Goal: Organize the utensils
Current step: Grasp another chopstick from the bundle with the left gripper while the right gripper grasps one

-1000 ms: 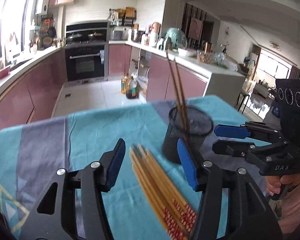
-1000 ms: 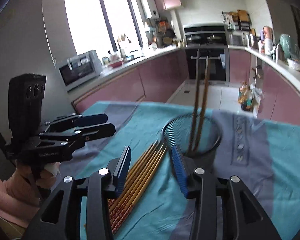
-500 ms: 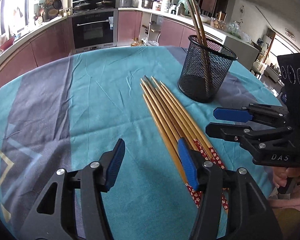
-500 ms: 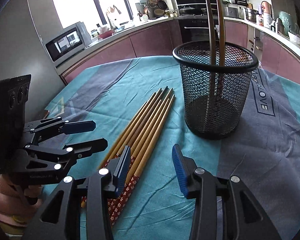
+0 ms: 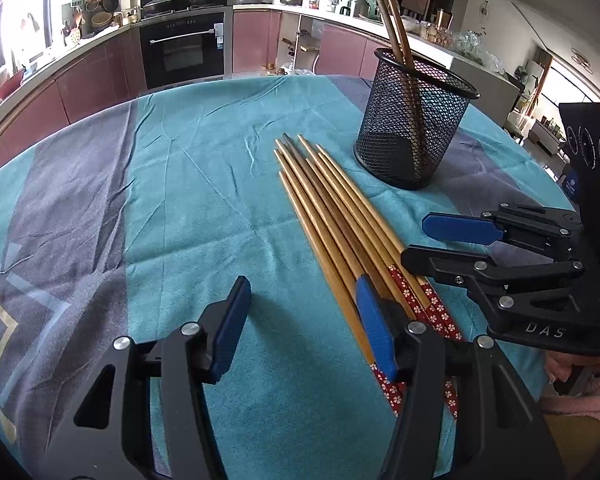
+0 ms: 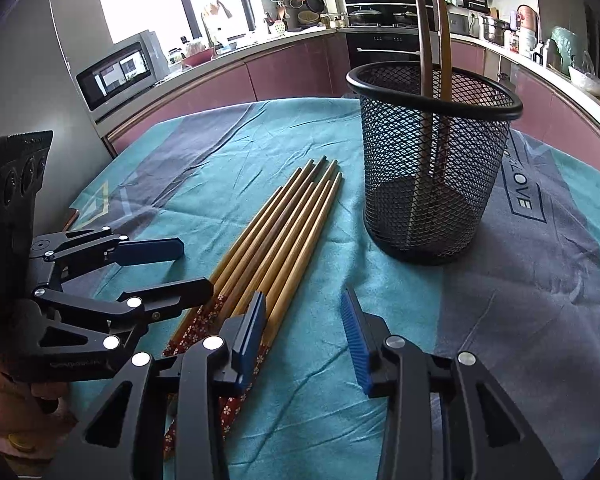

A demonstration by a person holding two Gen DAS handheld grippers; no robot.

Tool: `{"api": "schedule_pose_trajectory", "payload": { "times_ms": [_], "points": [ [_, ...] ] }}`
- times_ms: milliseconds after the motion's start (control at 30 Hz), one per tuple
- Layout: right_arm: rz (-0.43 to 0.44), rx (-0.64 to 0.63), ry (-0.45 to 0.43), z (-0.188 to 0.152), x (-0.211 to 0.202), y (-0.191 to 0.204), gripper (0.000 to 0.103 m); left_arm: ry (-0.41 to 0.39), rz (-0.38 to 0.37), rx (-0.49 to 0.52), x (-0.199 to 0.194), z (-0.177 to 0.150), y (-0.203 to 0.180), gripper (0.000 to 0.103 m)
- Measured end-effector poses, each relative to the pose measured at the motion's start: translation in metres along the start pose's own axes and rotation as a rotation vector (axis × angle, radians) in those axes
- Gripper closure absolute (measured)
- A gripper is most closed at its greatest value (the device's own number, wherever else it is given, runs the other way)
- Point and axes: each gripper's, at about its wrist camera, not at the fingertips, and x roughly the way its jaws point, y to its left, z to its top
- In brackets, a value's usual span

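Several wooden chopsticks point(image 5: 340, 208) with red flowered ends lie side by side on the teal tablecloth point(image 5: 204, 184); they also show in the right wrist view point(image 6: 276, 240). A black mesh holder point(image 5: 414, 124) stands upright beyond them with two chopsticks point(image 5: 392, 24) in it; the holder also shows in the right wrist view point(image 6: 432, 156). My left gripper point(image 5: 304, 332) is open and empty, just left of the chopsticks' decorated ends. My right gripper point(image 6: 306, 336) is open and empty, just right of them; it also shows in the left wrist view point(image 5: 432, 240).
The round table carries a teal and grey cloth point(image 6: 540, 264). Kitchen counters, an oven point(image 5: 184, 52) and a microwave point(image 6: 116, 74) stand beyond the table. The left gripper shows at the left of the right wrist view point(image 6: 180, 264).
Both grippers have tilted down and pulled back from the holder toward the near ends of the lying chopsticks. Both stayed open and empty. The chopsticks and holder have not moved.
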Motion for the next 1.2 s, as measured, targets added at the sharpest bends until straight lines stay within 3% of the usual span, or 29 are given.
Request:
{"api": "schedule_pose_trajectory", "payload": {
  "times_ms": [267,500,633,733,1100,1200],
  "points": [
    [-0.024,-0.017,0.006,0.001,0.0,0.001,0.067,0.007,0.011,0.001,0.002,-0.001,0.002,0.056],
    [-0.034,-0.027,0.015,0.003,0.002,0.005,0.068,0.009,0.028,0.019,0.004,0.0,-0.001,0.057],
    [-0.042,-0.034,0.023,0.003,0.003,0.005,0.07,0.012,0.031,0.019,0.005,-0.001,0.0,0.058],
    [-0.076,-0.052,0.032,0.003,0.005,0.007,0.077,0.015,0.035,0.016,0.005,0.001,0.002,0.061],
    [-0.082,-0.048,0.033,0.012,0.012,0.006,0.078,0.019,0.033,0.009,0.011,0.007,0.003,0.067],
    [-0.083,-0.041,0.031,0.015,0.014,0.004,0.082,0.019,0.04,0.002,0.013,0.01,0.003,0.072]
  ]
}}
